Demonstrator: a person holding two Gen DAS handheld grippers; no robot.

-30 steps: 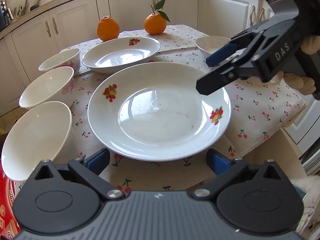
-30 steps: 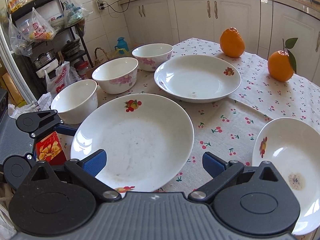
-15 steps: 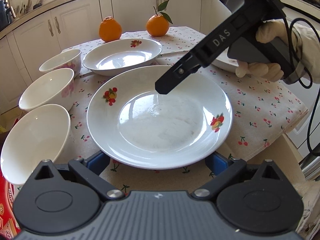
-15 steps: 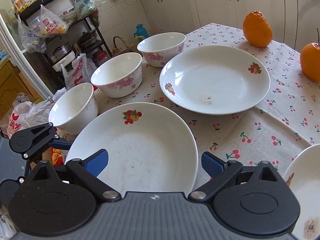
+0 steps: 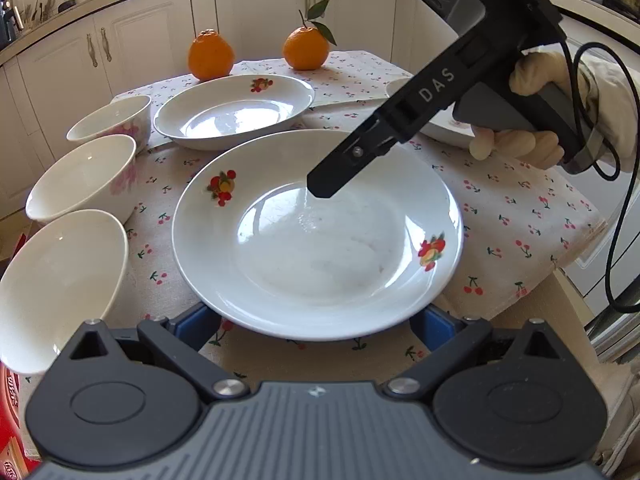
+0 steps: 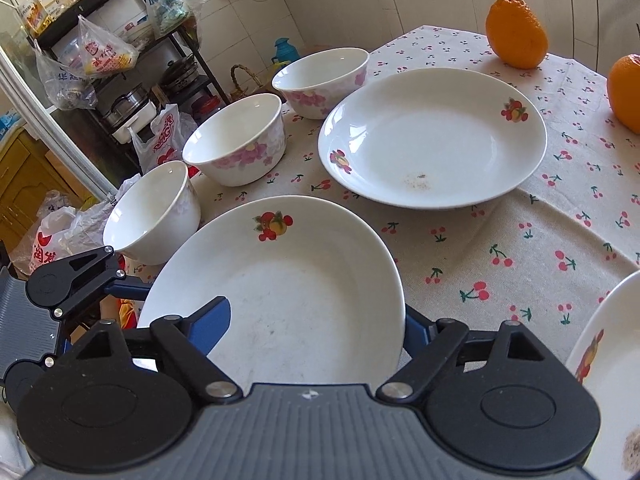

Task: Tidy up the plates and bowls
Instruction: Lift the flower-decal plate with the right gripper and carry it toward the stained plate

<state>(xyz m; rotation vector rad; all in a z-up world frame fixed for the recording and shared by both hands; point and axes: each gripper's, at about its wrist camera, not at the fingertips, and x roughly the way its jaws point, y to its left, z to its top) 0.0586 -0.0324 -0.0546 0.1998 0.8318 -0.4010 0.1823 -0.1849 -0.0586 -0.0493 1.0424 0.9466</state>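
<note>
My right tongs (image 6: 316, 320) are closing across the rim of the white fruit-printed ceramic plate (image 6: 304, 280), one finger inside. My left tongs (image 5: 316, 320) stand apart at its near edge.

On the table (image 5: 520, 216), the near plate (image 5: 316, 236) sits at centre. A second plate (image 5: 234, 110) lies at 11 o'clock, 3 bowls (image 5: 82, 178) run from 8 to 10 o'clock, 2 oranges (image 5: 211, 55) stand at 12, and a third plate (image 5: 444, 126) lies at 2.

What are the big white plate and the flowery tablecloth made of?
The big plate looks like glazed ceramic or porcelain: glossy white, bright reflections, printed fruit. The tablecloth seems woven cotton or linen: matte, creased, draped over the table's edge, cherry print.
</note>
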